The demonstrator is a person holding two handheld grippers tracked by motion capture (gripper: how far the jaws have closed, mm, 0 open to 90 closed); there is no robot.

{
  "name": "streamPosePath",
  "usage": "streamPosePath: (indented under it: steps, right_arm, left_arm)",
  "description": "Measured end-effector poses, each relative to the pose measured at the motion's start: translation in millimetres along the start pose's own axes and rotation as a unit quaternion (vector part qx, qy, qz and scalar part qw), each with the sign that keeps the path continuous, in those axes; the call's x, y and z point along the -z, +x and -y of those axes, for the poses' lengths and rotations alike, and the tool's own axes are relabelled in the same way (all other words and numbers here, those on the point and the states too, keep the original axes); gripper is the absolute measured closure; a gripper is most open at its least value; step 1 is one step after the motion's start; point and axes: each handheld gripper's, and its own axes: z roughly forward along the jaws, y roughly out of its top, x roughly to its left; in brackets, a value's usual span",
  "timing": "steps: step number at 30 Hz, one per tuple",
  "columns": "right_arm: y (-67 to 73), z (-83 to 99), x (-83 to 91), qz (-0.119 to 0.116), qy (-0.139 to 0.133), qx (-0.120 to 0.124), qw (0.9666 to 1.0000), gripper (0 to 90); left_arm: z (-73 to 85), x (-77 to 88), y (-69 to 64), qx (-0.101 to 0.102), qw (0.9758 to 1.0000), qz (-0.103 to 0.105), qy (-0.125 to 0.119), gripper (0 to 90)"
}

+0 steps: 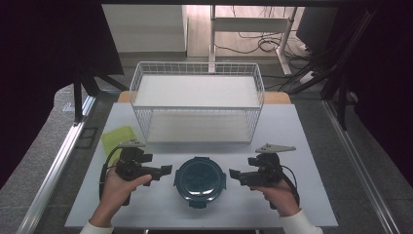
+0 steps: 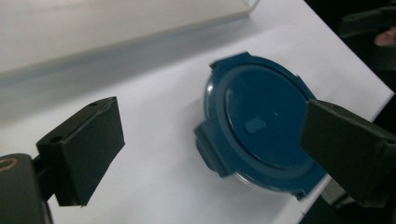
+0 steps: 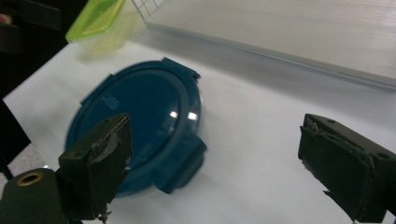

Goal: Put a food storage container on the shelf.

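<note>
At the near middle of the white table (image 1: 302, 146), a round dark-blue container (image 1: 200, 181) is sitting with its lid on, four clip tabs sticking out around the rim and light glinting off the flat top. It is lying between the two grippers, touched by neither. The left gripper (image 1: 166, 169) is hovering just beside the container's left edge, its jaws standing apart with nothing between them; in the left gripper view the container (image 2: 261, 121) is showing beyond the two black jaws, partly behind the right-hand one. The right gripper (image 1: 235, 173) is pointing at the container from the other side, a little farther off, its jaws likewise spread wide and empty; in the right gripper view the container (image 3: 140, 126) is lying low and left, behind the left-hand jaw. A hand (image 1: 119, 187) is gripping the left tool and another hand (image 1: 280, 195) the right, white cuffs showing at the bottom edge. Behind the container a white wire basket shelf (image 1: 197, 100) is standing across the far half of the table, and a yellow-green lidded box (image 1: 118, 137) is resting near its left front corner.
</note>
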Motion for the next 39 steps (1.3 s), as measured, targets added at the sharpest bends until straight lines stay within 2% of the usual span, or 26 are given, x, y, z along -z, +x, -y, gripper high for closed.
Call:
streamPosePath:
  steps: [2, 3, 6, 10, 14, 19, 20, 26, 30, 34, 35, 36, 39]
  right_arm:
    - [4.0, -3.2, -0.5, -0.013, 0.002, -0.008, 0.9999, 10.2]
    - [8.1, -5.0, -1.0, -0.015, 0.000, -0.018, 0.9997, 10.2]
    - [13.5, -2.2, -4.9, -0.015, 0.008, -0.023, 0.9996, 10.1]
    - [12.6, 3.2, -10.8, -0.018, 0.018, -0.033, 0.9991, 10.1]
    - [2.1, 11.0, -17.8, -0.025, 0.027, -0.053, 0.9979, 10.1]
    - [-0.6, 13.4, -23.3, -0.036, 0.033, -0.062, 0.9968, 10.1]
    - [0.6, 14.1, -27.5, -0.040, 0.038, -0.063, 0.9965, 10.1]
    - [4.6, 17.7, -38.6, -0.055, 0.048, -0.071, 0.9948, 10.1]
    - [8.8, 22.1, -50.0, -0.065, 0.061, -0.077, 0.9930, 10.1]
    - [10.5, 25.0, -58.8, -0.070, 0.068, -0.086, 0.9915, 10.1]
    - [10.4, 25.5, -60.3, -0.072, 0.069, -0.088, 0.9911, 10.1]
    - [10.3, 26.0, -62.8, -0.077, 0.071, -0.093, 0.9901, 10.1]
    - [9.6, 26.4, -65.2, -0.078, 0.072, -0.098, 0.9895, 10.2]
  left_arm:
    - [2.0, -4.2, -0.1, 0.002, 1.0000, -0.003, 0.007, 6.2]
    - [5.0, -8.9, -0.1, 0.007, 0.9998, -0.004, 0.017, 6.5]
    - [7.1, -16.1, -1.2, 0.013, 0.9996, 0.000, 0.026, 6.3]
    - [4.9, -24.4, -3.1, 0.016, 0.9993, 0.005, 0.032, 6.1]
    - [3.0, -34.7, -4.2, 0.013, 0.9991, 0.009, 0.040, 5.7]
    - [7.4, -42.6, -2.8, 0.018, 0.9984, 0.022, 0.050, 5.1]
    - [10.0, -45.5, -1.5, 0.025, 0.9977, 0.032, 0.053, 5.0]
    - [15.6, -53.1, -0.2, 0.037, 0.9961, 0.050, 0.063, 4.6]
    - [17.4, -58.6, -3.1, 0.032, 0.9956, 0.055, 0.068, 4.7]
    - [19.1, -65.6, -2.9, 0.040, 0.9939, 0.070, 0.074, 5.0]
    - [19.6, -67.6, -2.7, 0.047, 0.9933, 0.076, 0.074, 5.0]
    - [20.2, -70.3, -1.3, 0.059, 0.9917, 0.089, 0.072, 6.0]
    - [20.9, -72.7, -0.2, 0.062, 0.9909, 0.095, 0.072, 7.3]
